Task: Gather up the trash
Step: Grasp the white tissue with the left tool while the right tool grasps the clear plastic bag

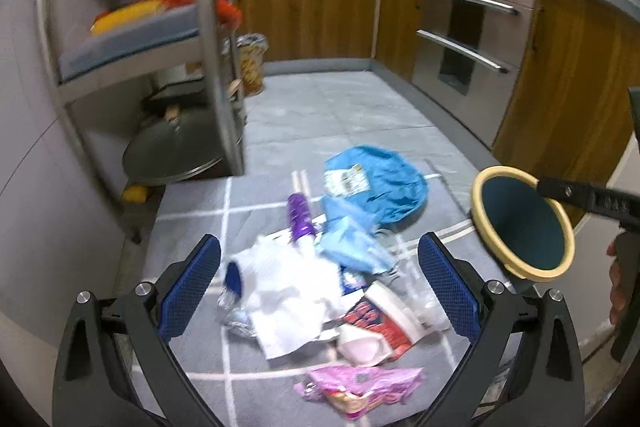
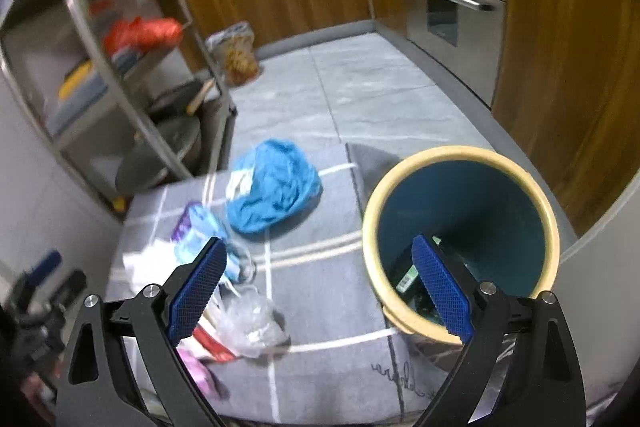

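While litter remains: pile (image 1: 320,291) lies on mat (image 1: 192,219).
Grippers: left gripper (image 1: 320,287) and right gripper (image 2: 320,291) wide open, empty.
Next: grasp one piece, carry right to bin (image 2: 460,227).

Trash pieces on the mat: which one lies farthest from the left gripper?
The crumpled blue bag with a white label; the purple wrapper, white paper and pink packet all lie closer.
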### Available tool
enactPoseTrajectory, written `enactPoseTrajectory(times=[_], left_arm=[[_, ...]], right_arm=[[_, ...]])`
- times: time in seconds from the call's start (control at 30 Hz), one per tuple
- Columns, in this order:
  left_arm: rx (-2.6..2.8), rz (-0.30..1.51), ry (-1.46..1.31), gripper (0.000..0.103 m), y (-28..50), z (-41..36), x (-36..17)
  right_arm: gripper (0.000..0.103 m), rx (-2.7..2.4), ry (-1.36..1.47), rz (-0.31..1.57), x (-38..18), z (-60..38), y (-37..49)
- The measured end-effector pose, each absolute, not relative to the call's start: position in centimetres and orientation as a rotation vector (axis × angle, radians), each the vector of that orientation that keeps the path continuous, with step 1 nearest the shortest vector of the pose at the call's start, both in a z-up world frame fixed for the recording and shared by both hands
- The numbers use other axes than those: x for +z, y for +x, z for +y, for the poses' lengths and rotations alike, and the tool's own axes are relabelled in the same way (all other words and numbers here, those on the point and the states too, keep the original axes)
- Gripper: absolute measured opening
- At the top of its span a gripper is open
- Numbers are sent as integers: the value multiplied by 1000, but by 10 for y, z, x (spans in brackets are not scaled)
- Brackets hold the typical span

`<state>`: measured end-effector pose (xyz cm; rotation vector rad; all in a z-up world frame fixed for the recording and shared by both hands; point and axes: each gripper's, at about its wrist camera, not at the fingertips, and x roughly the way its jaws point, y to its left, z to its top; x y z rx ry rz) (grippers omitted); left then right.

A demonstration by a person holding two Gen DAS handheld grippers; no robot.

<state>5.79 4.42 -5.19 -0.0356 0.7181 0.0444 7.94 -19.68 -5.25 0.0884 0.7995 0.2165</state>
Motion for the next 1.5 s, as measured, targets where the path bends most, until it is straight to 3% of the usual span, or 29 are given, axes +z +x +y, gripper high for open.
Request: enactPoseTrajectory(times=[0.6,0.77,0.93,1.03,1.13,1.2,1.27,1.5], left_arm=[[117,920,-74,97,79,92,-123],[108,957,-95,97,91,91,-138],[116,970,-144,88,104,96,-147],[94,973,-172,77,111,94,-151],[81,1010,-149,53,117,88,-159],[64,1045,-142,26,120,85,-165],[55,1048,-142,16,121,83,-165],[59,1004,-137,2,113,83,-153]], right_arm=[[91,218,-28,996,-135,-113,81],[80,205,-18,1044,-145,-114,89],[63,224,-11,1098,-157,-116,93],[59,251,-13,1118,-161,-115,96],[46,281,-18,1129,-163,-113,97],[35,302,-16,1136,-163,-113,98],[31,318,-14,1133,-162,-113,98],[19,337,-34,1091,-151,-114,94]])
